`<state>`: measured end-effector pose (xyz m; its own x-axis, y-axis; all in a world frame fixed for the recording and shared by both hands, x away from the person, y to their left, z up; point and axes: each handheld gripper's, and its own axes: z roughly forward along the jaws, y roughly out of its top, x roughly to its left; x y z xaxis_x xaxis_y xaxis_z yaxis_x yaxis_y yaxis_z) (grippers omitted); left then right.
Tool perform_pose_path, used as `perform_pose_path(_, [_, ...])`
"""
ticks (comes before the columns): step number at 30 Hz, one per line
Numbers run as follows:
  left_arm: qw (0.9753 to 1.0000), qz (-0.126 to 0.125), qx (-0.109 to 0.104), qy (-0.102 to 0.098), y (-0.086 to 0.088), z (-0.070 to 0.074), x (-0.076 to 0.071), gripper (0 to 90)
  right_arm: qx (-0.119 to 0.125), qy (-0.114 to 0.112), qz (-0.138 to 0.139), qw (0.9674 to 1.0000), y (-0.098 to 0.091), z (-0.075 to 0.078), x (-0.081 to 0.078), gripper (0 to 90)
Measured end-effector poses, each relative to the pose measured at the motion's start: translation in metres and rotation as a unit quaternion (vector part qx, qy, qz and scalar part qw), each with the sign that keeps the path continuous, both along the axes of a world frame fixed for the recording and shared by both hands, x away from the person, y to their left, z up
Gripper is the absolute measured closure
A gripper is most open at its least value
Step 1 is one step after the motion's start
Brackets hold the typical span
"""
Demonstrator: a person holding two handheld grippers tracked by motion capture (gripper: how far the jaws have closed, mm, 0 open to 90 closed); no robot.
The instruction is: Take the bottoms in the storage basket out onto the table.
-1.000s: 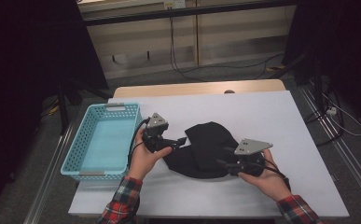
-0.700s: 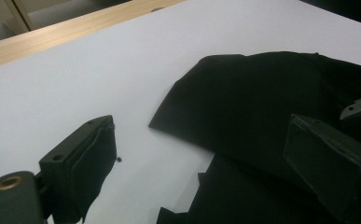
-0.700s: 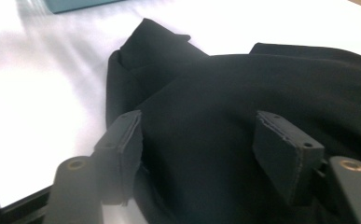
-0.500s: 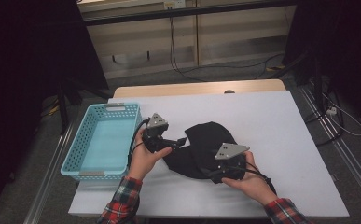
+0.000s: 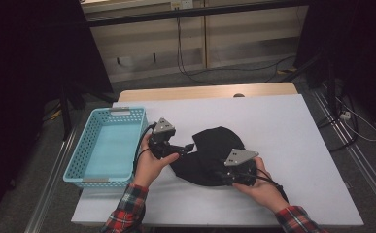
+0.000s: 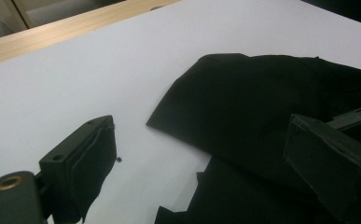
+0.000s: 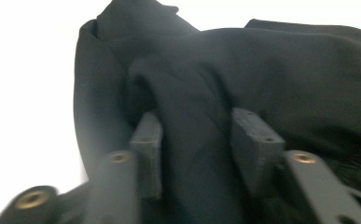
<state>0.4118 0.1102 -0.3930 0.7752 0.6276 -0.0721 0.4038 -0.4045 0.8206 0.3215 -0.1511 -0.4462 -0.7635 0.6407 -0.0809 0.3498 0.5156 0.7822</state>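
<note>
- Pinching a raised fold of the black garment (image 7: 201, 140) was what your right gripper (image 5: 227, 175) looked set on; its jaws had just been closing, and the fold sat between the pads (image 7: 148, 149), with contact likely but blurred.
- Your left gripper (image 5: 185, 147) stood with its jaws wide apart, nothing held; one jaw was over bare table (image 6: 75, 70), the other over the cloth's left edge.
- You had the garment crumpled mid-table, just right of the blue basket (image 5: 105, 145) and apart from it.
- Risk: you had only a narrow ridge between the right pads, so a lift could have let it slide out, since thin fabric bunches and slips.
- Risk: your left jaws straddled the hem rather than holding it; closing there might have caught one layer or missed it altogether.
- Risk: lifting one-handed could have dragged the cloth across the table and snagged it on the basket rim.
- Risk: black cloth on black jaws hid the grip from you, so a bad hold was easy to miss.
</note>
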Motion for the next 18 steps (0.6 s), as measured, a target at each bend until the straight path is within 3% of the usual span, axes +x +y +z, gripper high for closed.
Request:
perform_pose_path(8, [1.0, 0.001, -0.002, 0.001, 0.0, 0.0, 0.0, 9.4, 0.019, 0.004, -0.002, 0.9998, -0.008, 0.007, -0.001, 81.1])
perform_pose_path(18, [1.0, 0.001, -0.002, 0.002, 0.0, 0.0, 0.0, 9.4, 0.063, 0.013, -0.021, 0.9977, -0.03, 0.018, -0.004, 84.2])
